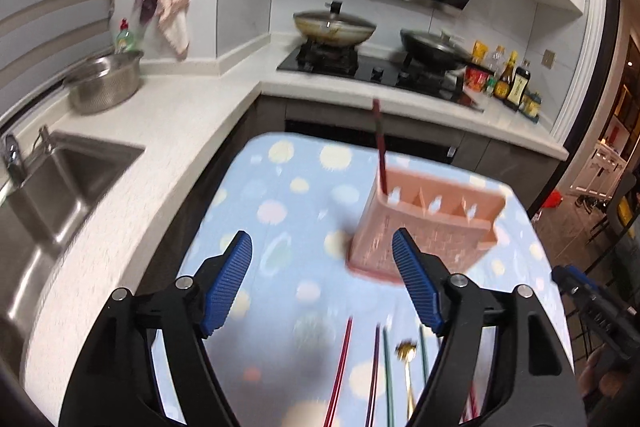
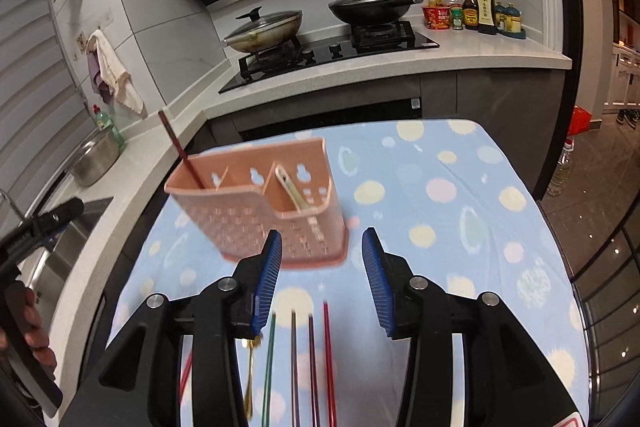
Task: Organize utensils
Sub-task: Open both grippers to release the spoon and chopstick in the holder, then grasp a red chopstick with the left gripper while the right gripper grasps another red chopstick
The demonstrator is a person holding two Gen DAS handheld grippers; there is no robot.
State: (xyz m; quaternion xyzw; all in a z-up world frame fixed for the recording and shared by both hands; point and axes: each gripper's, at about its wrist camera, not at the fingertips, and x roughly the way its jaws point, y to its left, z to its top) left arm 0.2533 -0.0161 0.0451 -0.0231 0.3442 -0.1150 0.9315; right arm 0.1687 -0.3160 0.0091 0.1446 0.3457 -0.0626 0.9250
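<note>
On the spotted table (image 2: 460, 163), the loose chopsticks (image 2: 312, 367) and a gold spoon (image 2: 250, 367) lie side by side at six o'clock from the pink utensil holder (image 2: 256, 203), their long axes running straight toward it. Both tools hover empty above them: the right tool (image 2: 322, 279) partly spread, the left tool (image 1: 322, 283) wide. By my reckoning the right is nearer, the sticks lying just beneath its jaws.

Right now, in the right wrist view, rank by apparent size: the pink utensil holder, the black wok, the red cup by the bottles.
1. Pink utensil holder, though it is much nearer the camera.
2. Black wok.
3. Red cup.
</note>
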